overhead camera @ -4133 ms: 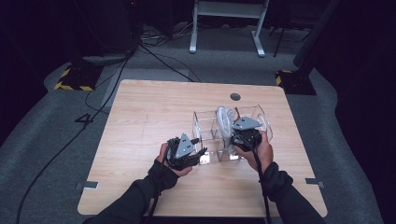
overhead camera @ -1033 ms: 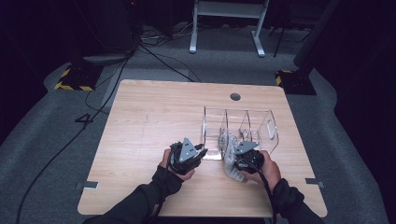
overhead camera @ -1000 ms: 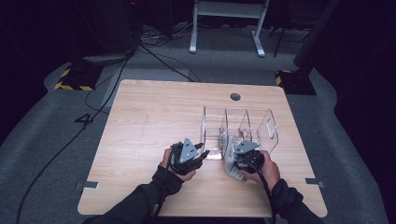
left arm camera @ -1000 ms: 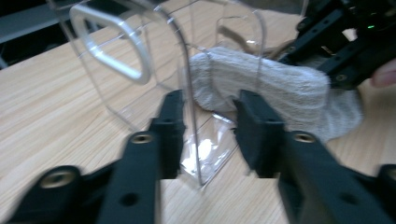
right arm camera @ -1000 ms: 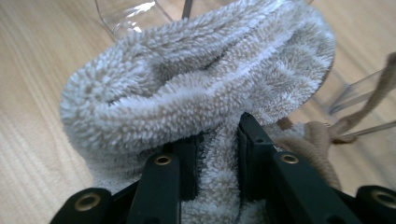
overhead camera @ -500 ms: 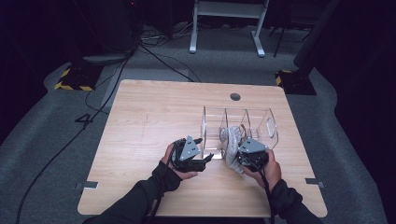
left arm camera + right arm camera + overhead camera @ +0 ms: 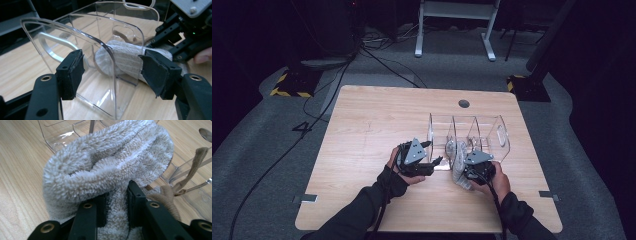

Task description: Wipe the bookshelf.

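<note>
A clear plastic organizer [image 7: 484,131] with several compartments stands on the wooden table [image 7: 362,125], right of middle. My left gripper [image 7: 435,161] is open at its near left end. Its jaws have just been opening, and in the left gripper view the left gripper [image 7: 115,71] straddles the organizer's curved end wall [image 7: 75,32] without its pads pressing on it. My right gripper [image 7: 466,169] is shut on a fluffy grey-beige cloth [image 7: 457,155] beside that end. The right gripper [image 7: 117,202] pinches the cloth [image 7: 107,162] low down, and the rest bulges over the jaws. A brown strap [image 7: 192,162] hangs from it.
A round cable hole [image 7: 464,103] sits near the table's far edge. Bare wood stretches to the left of my hands. Cables [image 7: 377,65] and a white stand's legs [image 7: 452,30] lie on the grey floor beyond the table.
My left gripper's jaws have opened off the organizer's end wall. Earlier, my right hand drew the cloth from over the organizer towards the near side. Both hands have barely shifted since.
</note>
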A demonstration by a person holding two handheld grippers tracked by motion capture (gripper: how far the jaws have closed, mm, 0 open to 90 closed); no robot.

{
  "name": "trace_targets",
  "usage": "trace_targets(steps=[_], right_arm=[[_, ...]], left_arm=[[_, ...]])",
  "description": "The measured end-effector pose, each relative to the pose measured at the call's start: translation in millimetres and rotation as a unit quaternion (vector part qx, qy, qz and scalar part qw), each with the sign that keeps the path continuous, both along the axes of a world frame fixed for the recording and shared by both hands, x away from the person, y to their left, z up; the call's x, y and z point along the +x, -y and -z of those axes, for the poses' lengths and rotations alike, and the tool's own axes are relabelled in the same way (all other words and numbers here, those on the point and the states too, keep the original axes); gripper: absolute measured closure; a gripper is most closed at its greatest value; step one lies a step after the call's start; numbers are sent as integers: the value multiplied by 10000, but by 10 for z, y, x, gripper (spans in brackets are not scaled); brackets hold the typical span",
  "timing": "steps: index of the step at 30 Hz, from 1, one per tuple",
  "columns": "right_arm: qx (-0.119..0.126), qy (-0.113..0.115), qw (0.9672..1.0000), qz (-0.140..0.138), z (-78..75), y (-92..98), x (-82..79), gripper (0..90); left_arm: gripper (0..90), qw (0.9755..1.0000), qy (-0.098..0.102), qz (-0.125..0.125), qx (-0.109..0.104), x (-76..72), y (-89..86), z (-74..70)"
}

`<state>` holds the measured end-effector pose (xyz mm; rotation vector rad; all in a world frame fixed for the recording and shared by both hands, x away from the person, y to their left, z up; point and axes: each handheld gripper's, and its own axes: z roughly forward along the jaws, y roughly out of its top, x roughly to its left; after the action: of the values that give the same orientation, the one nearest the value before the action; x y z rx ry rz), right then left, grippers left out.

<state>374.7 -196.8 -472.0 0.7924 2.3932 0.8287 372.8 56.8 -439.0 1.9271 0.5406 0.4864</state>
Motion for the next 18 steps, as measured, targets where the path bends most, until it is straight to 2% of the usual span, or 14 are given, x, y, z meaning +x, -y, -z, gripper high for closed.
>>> trace_targets(steps=[2, 3, 4, 6, 8, 12, 15, 17, 18], right_arm=[[-2, -28, 10000, -10, 3, 4, 6, 730], [-2, -21, 10000, -8, 4, 6, 9, 729], [-7, -29, 10000, -5, 4, 3, 6, 729], [-13, -29, 10000, -9, 4, 3, 7, 729], [-13, -28, 10000, -8, 4, 3, 7, 728], [-16, -26, 10000, -17, 4, 4, 7, 729], [-18, -18, 10000, -18, 4, 4, 8, 729], [-29, -19, 10000, -42, 5, 3, 10, 730], [-43, -29, 10000, -69, 7, 6, 17, 731]], left_arm=[[313, 10000, -34, 32, -4, 27, -8, -13], [310, 9998, -192, -40, 24, 78, -12, -16], [307, 9998, -192, -40, 24, 78, -12, -16], [301, 9993, -354, 19, 121, 140, -4, 23], [299, 9990, -375, 119, 233, 169, 21, 48], [287, 9989, -242, 104, 375, 191, 44, 60], [378, 9993, -208, 155, 261, 196, 4, 36], [381, 9991, -198, 222, 313, 199, 0, 24], [432, 9990, -151, 268, 317, 201, -11, 11]])
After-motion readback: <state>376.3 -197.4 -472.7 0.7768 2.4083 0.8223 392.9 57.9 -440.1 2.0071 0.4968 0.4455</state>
